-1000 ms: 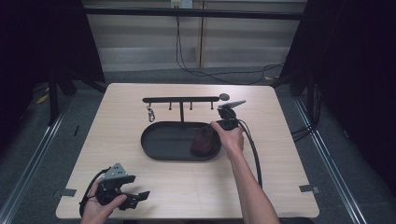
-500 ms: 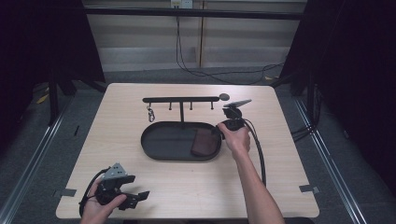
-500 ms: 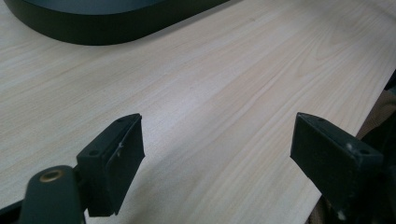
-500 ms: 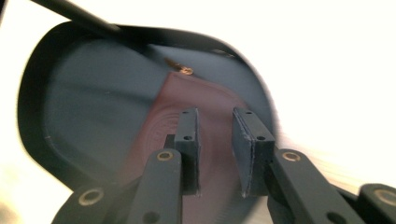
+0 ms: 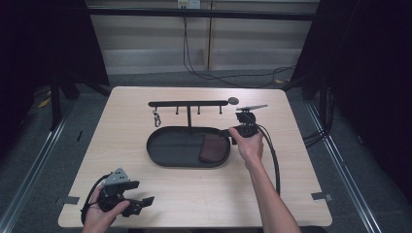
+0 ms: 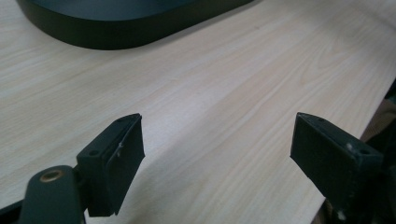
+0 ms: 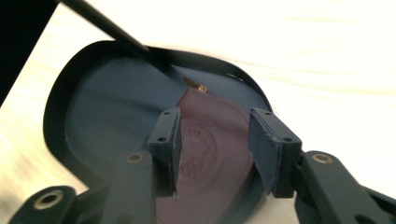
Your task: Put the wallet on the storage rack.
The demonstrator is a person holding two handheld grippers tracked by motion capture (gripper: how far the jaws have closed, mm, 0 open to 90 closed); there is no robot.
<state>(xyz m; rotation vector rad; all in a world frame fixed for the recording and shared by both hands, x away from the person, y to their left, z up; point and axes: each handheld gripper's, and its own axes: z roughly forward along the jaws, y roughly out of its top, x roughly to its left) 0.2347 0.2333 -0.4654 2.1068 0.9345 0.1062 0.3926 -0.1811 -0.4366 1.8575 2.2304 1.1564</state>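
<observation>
A brown leather pouch [image 5: 211, 148] lies flat in the right end of a black oval tray [image 5: 165, 145]. My right gripper [image 5: 232, 135] hovers at the tray's right rim, pointing at the pouch. In the right gripper view its jaws [image 7: 215, 123] stand partly apart above the pouch [image 7: 210, 154]. They have just been opening and nothing is between them. A small brass piece [image 7: 196, 85] lies at the pouch's far edge. My left gripper [image 5: 133, 201] rests at the table's near left corner, open and empty [image 6: 219, 154].
Behind the tray stands a black rack bar [image 5: 187, 103] with several pegs. A metal clip [image 5: 157, 118] hangs from its left end. A small dark disc [image 5: 233, 101] lies by its right end. The right gripper's cable [image 5: 272, 155] trails along the forearm.
The right hand has drawn back a little to the right and up from the pouch. The pouch now lies flatter in the tray. The left gripper has kept still.
</observation>
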